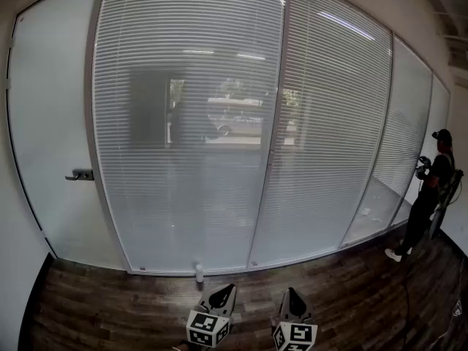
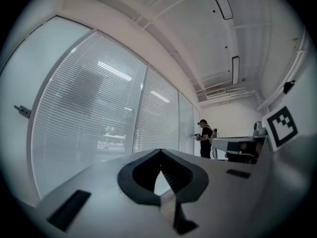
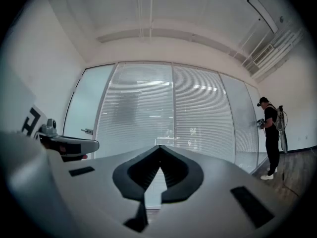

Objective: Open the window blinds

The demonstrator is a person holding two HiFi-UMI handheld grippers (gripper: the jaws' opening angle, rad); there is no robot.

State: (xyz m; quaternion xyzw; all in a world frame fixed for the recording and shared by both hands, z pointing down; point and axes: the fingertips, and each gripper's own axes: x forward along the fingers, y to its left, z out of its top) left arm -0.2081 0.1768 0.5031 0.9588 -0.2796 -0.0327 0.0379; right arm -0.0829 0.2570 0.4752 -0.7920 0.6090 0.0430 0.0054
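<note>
White horizontal blinds (image 1: 190,86) (image 2: 89,113) (image 3: 143,113) cover the glass panels in front of me, their slats tilted nearly closed, so the street outside shows only dimly. More blinds (image 1: 325,137) hang in the panel to the right. A small white cylinder (image 1: 199,272) stands at the foot of the frame. My left gripper (image 1: 229,288) (image 2: 159,151) and right gripper (image 1: 290,292) (image 3: 158,147) are held low and level, well short of the glass. Both have their jaw tips together with nothing between them.
A frosted glass door (image 1: 51,123) with a metal handle (image 1: 79,174) is at the left. A person in dark clothes (image 1: 430,196) (image 3: 271,133) stands by the blinds at the far right. Dark wood floor (image 1: 110,306) runs from me to the glass wall.
</note>
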